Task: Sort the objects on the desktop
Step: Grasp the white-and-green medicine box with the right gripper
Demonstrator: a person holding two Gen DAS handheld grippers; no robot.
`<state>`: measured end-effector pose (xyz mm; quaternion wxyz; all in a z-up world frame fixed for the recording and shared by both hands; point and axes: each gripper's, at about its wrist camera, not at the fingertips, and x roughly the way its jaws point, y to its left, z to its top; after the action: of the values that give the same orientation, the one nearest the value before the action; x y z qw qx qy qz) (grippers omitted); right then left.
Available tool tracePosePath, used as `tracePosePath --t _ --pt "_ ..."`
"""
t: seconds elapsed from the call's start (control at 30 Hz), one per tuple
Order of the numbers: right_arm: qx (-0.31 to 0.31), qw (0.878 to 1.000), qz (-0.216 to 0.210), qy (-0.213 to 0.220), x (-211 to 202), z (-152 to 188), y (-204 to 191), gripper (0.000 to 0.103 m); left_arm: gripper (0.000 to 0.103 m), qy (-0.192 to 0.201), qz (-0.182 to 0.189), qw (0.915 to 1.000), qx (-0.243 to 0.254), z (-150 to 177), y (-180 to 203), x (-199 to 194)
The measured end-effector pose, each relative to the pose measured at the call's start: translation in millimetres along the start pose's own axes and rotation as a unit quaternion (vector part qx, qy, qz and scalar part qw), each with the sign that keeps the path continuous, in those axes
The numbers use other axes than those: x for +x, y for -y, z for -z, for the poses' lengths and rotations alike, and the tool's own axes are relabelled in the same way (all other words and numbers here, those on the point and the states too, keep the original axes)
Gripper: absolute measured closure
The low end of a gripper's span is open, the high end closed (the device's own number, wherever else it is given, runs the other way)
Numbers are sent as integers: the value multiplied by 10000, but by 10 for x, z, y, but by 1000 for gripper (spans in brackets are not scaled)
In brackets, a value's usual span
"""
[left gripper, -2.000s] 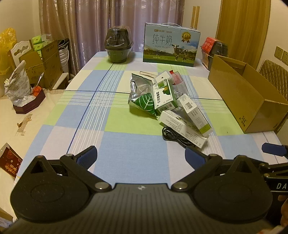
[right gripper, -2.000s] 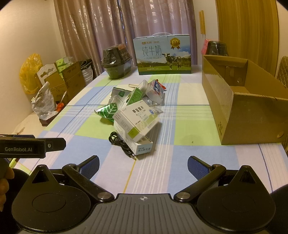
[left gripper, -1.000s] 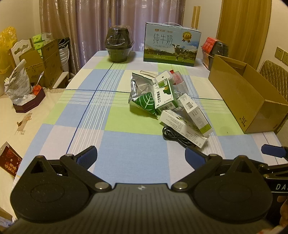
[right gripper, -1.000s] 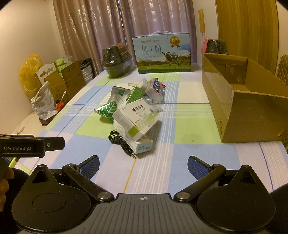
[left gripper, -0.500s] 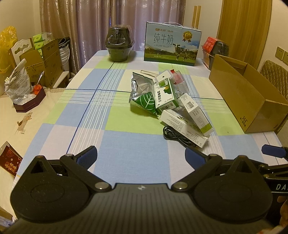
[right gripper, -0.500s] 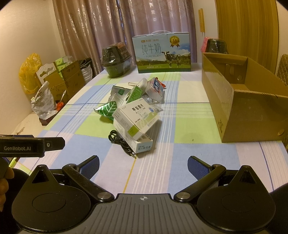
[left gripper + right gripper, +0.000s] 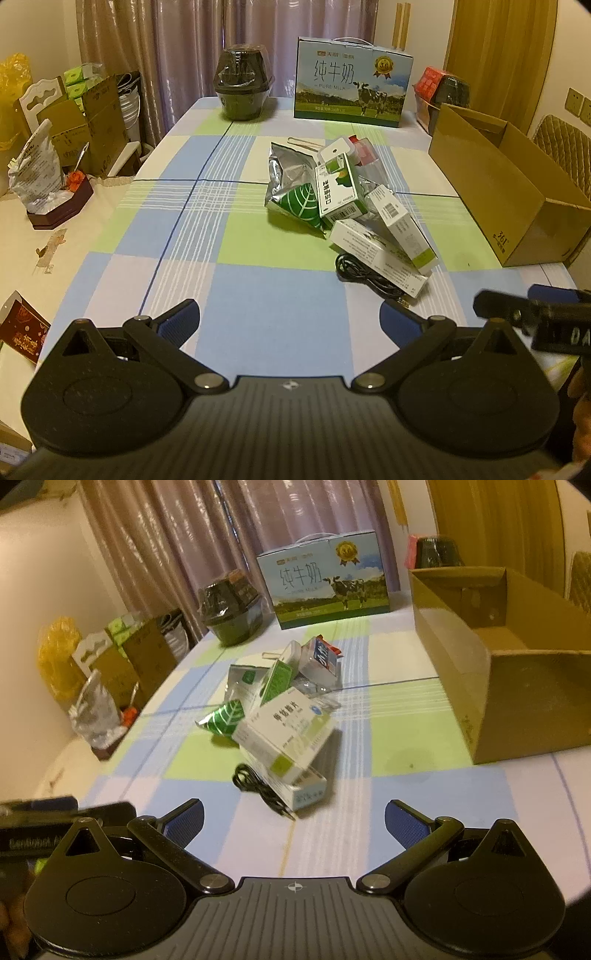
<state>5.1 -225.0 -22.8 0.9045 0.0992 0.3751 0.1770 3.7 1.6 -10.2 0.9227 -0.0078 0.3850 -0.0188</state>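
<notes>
A heap of glossy cardboard boxes (image 7: pixel 286 734), a foil pouch (image 7: pixel 295 192) and a coiled black cable (image 7: pixel 258 788) is seen mid-table on checked cloth, ahead of both grippers. The left gripper (image 7: pixel 290 319) and right gripper (image 7: pixel 293 818) are held wide, empty. The right view has been tilted since earlier.

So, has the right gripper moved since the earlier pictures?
Yes. The right gripper has tilted and moved forward: in its view the cardboard box and milk carton now look slanted and closer.
</notes>
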Motion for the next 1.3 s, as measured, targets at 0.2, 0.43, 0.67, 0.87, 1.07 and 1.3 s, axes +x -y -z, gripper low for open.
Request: tracePosePath --t 0.2,0.43,0.67,0.87,1.07,1.3 --pt "385 9990 -210 -113 242 -210 70 2 1 19 16 10000 23 -181 -47 55" --pt "732 9959 -510 -146 646 -439 175 2 1 -55 -75 10000 -28 -392 -154 363" --pt "1227 9889 -758 -345 1015 -573 259 2 1 -65 -146 9998 -90 -510 -222 558" --pt "1777 9797 -766 -530 1194 -588 345 11 1 -86 -137 9999 -32 -563 -196 695" --pt "1681 9817 -535 -712 1267 -570 410 29 1 -158 -66 9998 -51 -573 -178 804" --pt "-266 9979 308 -500 1026 -606 335 35 1 -235 91 9996 -101 -546 -161 876"
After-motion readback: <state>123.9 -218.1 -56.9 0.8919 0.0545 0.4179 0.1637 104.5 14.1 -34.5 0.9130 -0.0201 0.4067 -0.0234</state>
